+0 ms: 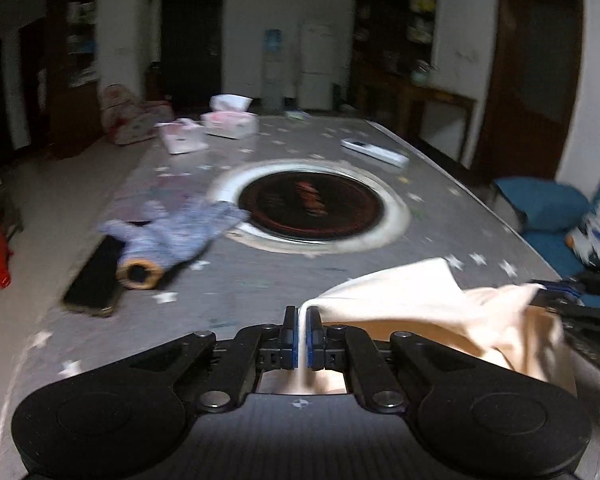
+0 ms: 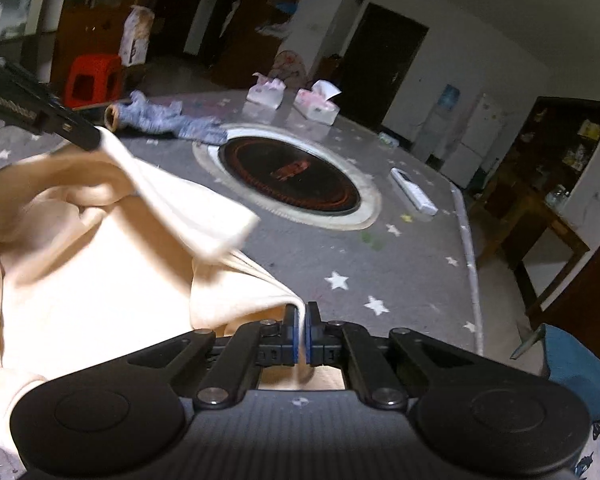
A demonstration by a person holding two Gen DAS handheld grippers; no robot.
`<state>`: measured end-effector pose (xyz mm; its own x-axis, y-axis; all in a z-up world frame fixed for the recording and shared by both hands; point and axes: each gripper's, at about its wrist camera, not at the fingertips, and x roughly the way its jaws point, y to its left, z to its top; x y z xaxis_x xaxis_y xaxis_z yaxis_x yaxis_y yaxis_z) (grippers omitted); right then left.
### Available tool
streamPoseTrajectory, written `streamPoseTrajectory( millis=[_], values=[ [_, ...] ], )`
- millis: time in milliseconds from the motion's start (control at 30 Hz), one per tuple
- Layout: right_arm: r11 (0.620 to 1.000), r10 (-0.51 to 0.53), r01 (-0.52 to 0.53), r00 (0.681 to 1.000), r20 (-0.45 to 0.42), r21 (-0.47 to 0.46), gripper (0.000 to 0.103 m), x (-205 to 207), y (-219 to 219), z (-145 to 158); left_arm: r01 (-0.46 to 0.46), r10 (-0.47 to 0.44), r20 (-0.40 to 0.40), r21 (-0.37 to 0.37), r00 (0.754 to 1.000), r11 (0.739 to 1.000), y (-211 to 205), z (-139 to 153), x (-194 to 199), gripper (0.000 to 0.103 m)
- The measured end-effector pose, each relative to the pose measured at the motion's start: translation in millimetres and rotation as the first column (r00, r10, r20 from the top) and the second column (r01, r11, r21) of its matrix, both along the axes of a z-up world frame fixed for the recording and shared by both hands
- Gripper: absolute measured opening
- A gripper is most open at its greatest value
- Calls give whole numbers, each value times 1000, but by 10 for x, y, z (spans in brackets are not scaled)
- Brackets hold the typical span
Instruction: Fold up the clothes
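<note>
A cream garment [image 1: 440, 312] hangs lifted over the near end of the grey star-patterned table [image 1: 260, 280]. My left gripper [image 1: 302, 312] is shut on one edge of it. My right gripper [image 2: 302, 310] is shut on another edge of the same cream garment [image 2: 100, 264], which bunches to the left in the right wrist view. The left gripper also shows in the right wrist view [image 2: 88, 138], pinching a corner of the cloth. A blue-grey garment [image 1: 176, 232] lies spread on the table's left side, also in the right wrist view [image 2: 168, 120].
A round black cooktop [image 1: 310, 204] is set in the table's middle. A black phone [image 1: 96, 276] lies at the left edge. A white remote [image 1: 374, 152] and tissue boxes [image 1: 230, 120] lie farther back. A red stool [image 2: 92, 80] and blue cushions [image 1: 548, 204] stand beside the table.
</note>
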<state>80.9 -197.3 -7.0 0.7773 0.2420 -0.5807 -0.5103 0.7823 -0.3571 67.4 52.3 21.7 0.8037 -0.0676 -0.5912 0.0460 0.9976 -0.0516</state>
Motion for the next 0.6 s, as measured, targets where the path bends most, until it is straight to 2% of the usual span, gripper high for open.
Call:
streamPoseTrajectory(
  millis=[133,267,600],
  values=[
    [999,-39,39,999,12,20,2,-68,-120,99,-102,103,2,-19,995,995,379,17,-186,4],
    [996,-87,86,996,8,31,2,-112,-260,114,-202,200,-41,-48,979,978,765,-94,-405,4],
    [968,-232,233,972,-31,88,2,-213,-605,66,-328,316,-141,-70,938,942,1195,-420,-1105,4]
  ],
)
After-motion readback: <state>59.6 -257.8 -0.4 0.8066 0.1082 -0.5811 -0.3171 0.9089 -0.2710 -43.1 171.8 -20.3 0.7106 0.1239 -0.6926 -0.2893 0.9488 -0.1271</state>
